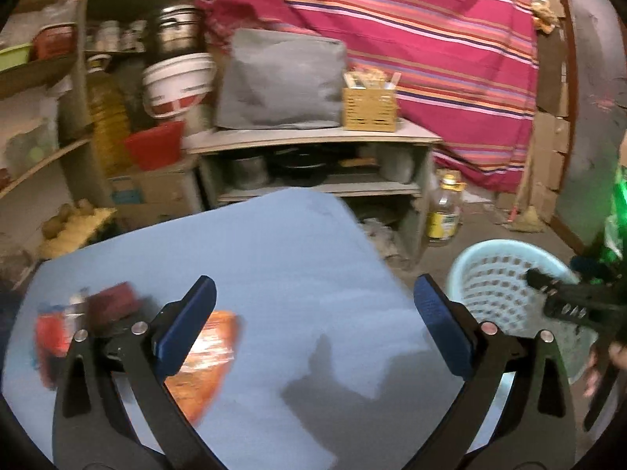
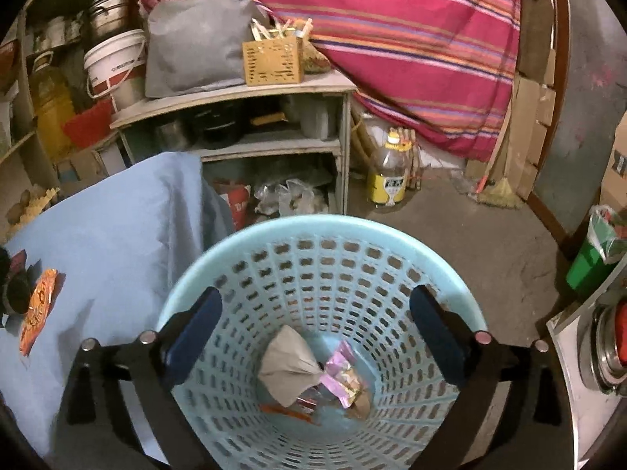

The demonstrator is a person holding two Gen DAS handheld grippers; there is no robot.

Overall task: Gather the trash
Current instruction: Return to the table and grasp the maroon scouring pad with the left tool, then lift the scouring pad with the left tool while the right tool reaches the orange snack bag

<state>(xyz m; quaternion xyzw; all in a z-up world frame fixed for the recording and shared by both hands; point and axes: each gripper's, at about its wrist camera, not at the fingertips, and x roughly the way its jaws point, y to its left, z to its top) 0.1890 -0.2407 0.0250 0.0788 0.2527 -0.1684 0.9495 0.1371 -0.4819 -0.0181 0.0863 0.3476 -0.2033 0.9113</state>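
Blue cloth covers the tabletop [image 1: 274, 258], where an orange snack wrapper [image 1: 207, 360] lies at lower left beside blurred red packets [image 1: 78, 321]. Over it, the left claw [image 1: 313, 329] is spread wide and empty. At frame centre in the right wrist view, the right claw [image 2: 313, 333], also wide and empty, hangs above the pale blue basket [image 2: 321, 231], which holds a grey paper bag [image 2: 288, 368] and a pink wrapper [image 2: 343, 376].

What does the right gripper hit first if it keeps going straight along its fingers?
Probably the trash at the bottom of the light blue basket: the open right gripper points into it, at the grey-brown crumpled paper and pink wrapper. Depth unclear.
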